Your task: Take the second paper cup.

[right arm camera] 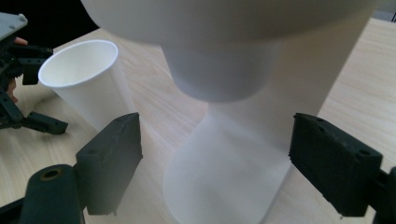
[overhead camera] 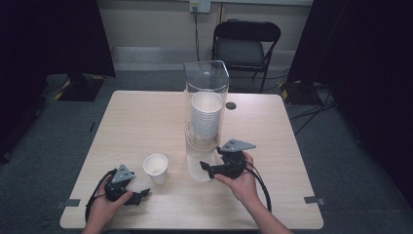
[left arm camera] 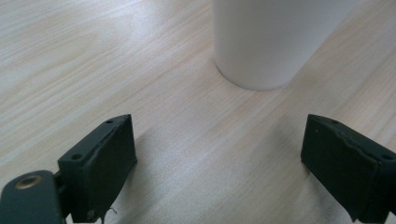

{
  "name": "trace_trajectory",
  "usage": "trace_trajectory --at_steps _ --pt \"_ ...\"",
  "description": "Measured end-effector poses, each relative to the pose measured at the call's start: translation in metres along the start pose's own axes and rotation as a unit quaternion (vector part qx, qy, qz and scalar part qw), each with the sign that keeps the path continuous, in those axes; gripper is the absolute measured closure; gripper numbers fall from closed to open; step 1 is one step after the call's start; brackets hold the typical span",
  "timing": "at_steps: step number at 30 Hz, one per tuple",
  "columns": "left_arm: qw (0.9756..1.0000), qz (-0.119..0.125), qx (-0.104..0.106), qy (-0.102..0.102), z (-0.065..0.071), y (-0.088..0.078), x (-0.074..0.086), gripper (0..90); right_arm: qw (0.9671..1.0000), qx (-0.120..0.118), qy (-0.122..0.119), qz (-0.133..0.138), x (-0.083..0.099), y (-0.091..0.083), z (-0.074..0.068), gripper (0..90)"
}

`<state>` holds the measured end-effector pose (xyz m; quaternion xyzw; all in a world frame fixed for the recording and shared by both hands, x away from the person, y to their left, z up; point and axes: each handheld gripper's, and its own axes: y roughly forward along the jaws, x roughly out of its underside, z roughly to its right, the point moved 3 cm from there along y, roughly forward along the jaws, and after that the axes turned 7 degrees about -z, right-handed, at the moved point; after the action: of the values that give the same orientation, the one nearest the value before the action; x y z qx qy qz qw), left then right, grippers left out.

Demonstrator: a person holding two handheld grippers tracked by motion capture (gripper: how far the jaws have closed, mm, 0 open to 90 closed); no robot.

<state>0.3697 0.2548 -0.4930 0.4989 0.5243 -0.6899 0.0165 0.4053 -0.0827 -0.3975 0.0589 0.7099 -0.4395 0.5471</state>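
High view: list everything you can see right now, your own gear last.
Dispenser: one, clear tube, upright at table centre, on a frosted base.
Cup stack: one, white, inside the dispenser.
Cup: one, white, upright, left of the dispenser's base.
Table: one, light wood.
Chair: one, black, behind the table.
Left gripper: black, jaws open, below the cup, apart from it.
Right gripper: black, jaws open, at the dispenser's base.
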Motion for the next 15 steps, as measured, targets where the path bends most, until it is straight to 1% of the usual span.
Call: trace_trajectory --at_steps 2,6,8,11,12,14,15 --pt "1.0000 0.000 0.000 0.000 0.000 0.000 0.000 9.6 1.0000 0.003 -0.007 0.005 -0.003 0.001 -0.001 16.7" --pt "1.0000 0.000 0.001 0.000 0.000 0.000 0.000 9.4 1.0000 -0.001 -0.006 0.008 -0.008 0.005 -0.001 17.0" --pt "1.0000 -0.001 0.001 -0.001 0.000 0.000 0.000 9.0 0.9997 -0.008 0.003 0.023 -0.013 0.008 -0.001 17.5" --pt "1.0000 -0.001 0.000 0.000 0.000 0.001 0.000 8.6 0.9995 -0.005 0.004 0.030 -0.014 0.010 -0.001 17.8" --pt "1.0000 -0.001 -0.001 0.000 0.000 0.001 0.000 8.5 0.9991 -0.004 0.005 0.042 -0.017 0.010 0.000 18.6" --pt "1.0000 -0.001 -0.001 -0.001 0.001 0.001 0.000 8.4 0.9989 -0.005 0.005 0.046 -0.018 0.011 0.000 18.8" --pt "1.0000 -0.002 -0.001 -0.001 0.001 0.001 0.000 8.2 0.9986 -0.008 0.005 0.051 -0.021 0.012 0.000 20.5"
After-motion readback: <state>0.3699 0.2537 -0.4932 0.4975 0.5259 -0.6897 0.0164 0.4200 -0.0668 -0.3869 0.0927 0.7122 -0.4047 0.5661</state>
